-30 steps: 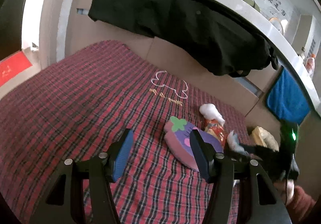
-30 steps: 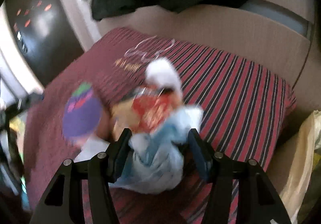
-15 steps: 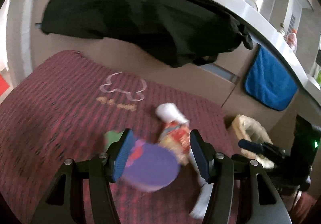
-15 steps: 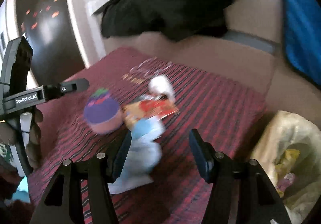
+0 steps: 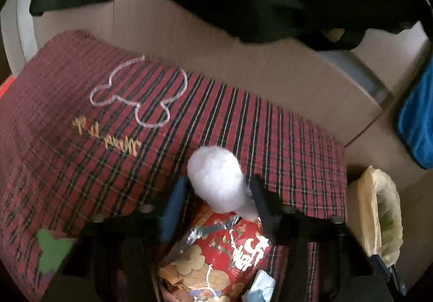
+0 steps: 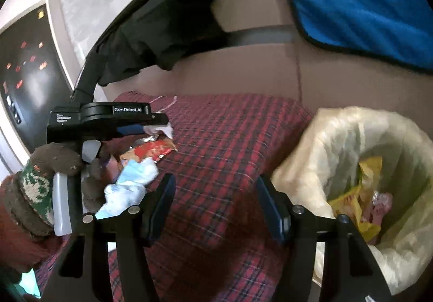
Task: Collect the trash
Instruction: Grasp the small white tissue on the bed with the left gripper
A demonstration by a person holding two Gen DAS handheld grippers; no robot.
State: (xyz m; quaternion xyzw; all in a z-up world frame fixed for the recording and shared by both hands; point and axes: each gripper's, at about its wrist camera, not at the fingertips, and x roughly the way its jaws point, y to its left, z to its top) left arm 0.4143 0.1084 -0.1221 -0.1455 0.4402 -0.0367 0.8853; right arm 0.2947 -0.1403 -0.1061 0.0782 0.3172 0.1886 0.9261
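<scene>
The left claw (image 5: 216, 193), newly brought over the bed (image 5: 81, 139), is being closed around white tissue (image 5: 216, 180), unpinched yet, while the empty right claw (image 6: 213, 193) is being spread.

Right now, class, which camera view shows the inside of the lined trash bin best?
The right wrist view: the lined trash bin faces the camera, its mouth open, with yellow wrappers visible inside. The left wrist view catches only its rim and liner edge-on at the right border, contents hidden.
</scene>
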